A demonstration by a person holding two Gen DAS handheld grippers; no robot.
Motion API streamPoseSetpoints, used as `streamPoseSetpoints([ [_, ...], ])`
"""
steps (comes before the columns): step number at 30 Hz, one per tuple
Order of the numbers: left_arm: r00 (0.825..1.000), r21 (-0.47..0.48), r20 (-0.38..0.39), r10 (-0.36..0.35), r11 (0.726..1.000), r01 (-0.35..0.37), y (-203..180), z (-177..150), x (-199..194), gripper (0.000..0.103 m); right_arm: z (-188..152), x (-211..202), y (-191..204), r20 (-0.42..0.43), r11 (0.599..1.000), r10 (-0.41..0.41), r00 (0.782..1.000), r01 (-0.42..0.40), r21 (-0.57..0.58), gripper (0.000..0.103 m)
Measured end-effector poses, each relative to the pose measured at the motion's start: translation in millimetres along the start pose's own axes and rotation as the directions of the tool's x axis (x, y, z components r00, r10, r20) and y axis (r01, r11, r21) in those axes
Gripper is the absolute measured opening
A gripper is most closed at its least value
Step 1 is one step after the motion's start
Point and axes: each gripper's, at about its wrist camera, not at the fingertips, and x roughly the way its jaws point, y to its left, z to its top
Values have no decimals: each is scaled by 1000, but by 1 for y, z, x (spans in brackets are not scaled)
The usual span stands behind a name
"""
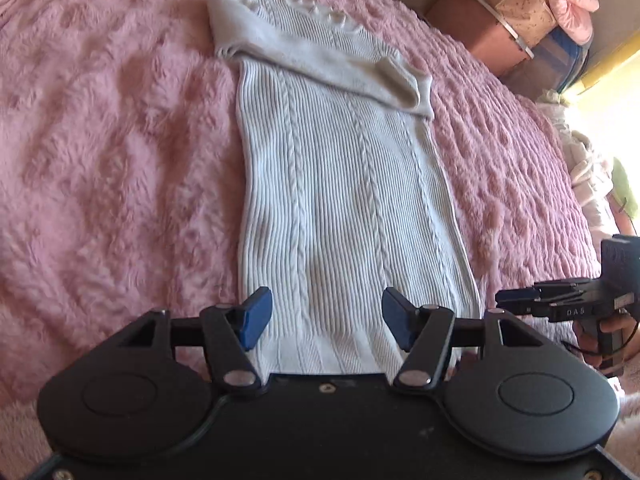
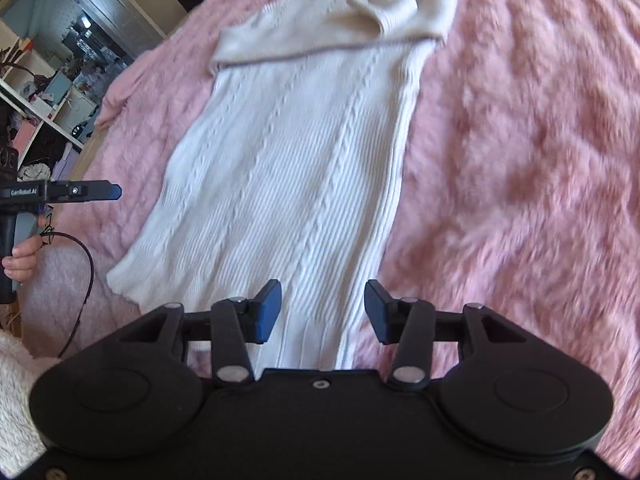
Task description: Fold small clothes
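A white cable-knit sweater (image 1: 340, 184) lies flat on a pink fluffy blanket (image 1: 100, 160), its sleeves folded across the top end (image 1: 320, 52). My left gripper (image 1: 326, 320) is open and empty, hovering over the sweater's near hem. My right gripper (image 2: 322, 312) is open and empty over the hem's right part; the sweater (image 2: 288, 168) stretches away from it. The right gripper also shows at the right edge of the left wrist view (image 1: 504, 300), and the left gripper at the left edge of the right wrist view (image 2: 114, 191).
The pink blanket (image 2: 520, 160) covers the whole bed. Boxes and a pink quilted bag (image 1: 520, 12) stand past the bed's far right edge. White shelves with clutter (image 2: 48, 92) stand past the bed's left side. A cable (image 2: 86, 260) hangs from the left handle.
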Motion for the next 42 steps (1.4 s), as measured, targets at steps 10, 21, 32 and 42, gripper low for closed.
streamPoseSetpoints([
  [10, 987, -61, -156, 46, 997, -56, 35, -23, 21, 57, -16, 22, 5, -103, 999, -37, 994, 40, 25, 47],
  [21, 960, -98, -276, -46, 995, 19, 45, -23, 45, 52, -14, 39, 6, -187, 998, -15, 982, 26, 57, 47],
  [32, 927, -218, -334, -174, 971, 103, 58, -17, 65, 6, -11, 53, -8, -250, 988, 46, 967, -7, 156, 10],
  [42, 917, -254, -246, -314, 934, 252, 53, -2, 40, 6, -5, 24, -19, -136, 936, 231, 963, -182, 301, 8],
])
